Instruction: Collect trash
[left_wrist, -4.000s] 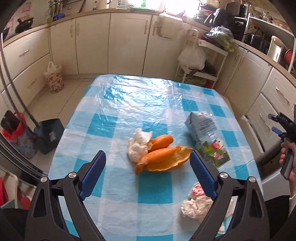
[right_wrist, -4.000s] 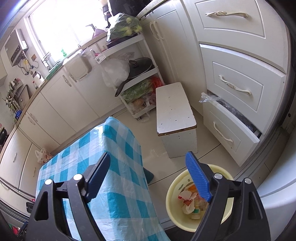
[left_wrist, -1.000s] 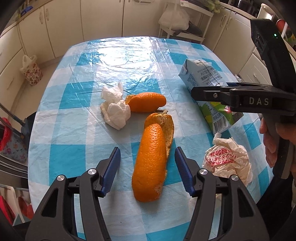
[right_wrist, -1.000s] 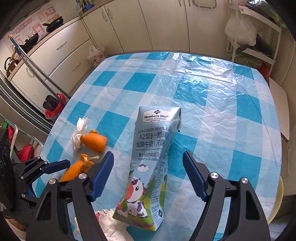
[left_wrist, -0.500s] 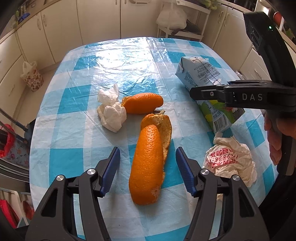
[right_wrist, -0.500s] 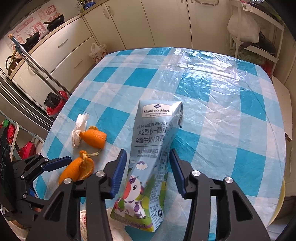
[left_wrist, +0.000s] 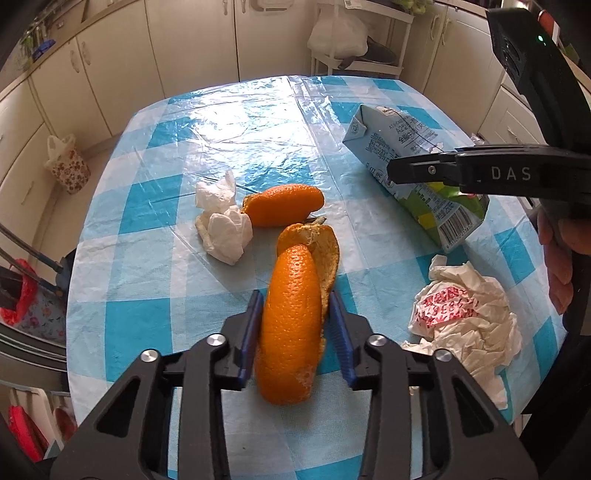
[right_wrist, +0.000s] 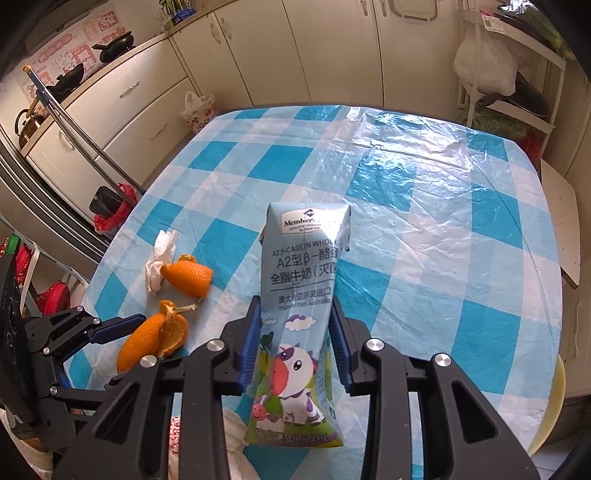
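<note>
Fingers of left gripper just closed in, clamped on big orange peel, right gripper likewise squeezed onto milk carton, both lying on checked tablecloth.

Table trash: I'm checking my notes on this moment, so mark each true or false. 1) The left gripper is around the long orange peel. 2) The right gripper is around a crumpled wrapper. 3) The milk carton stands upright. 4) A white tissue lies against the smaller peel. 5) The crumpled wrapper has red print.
1) True: the left gripper has just closed, pads on the long orange peel.
2) False: the right gripper has just closed on the milk carton.
3) False: it lies on its side on the table.
4) True: the tissue touches the smaller peel.
5) True: the wrapper shows red print.
</note>
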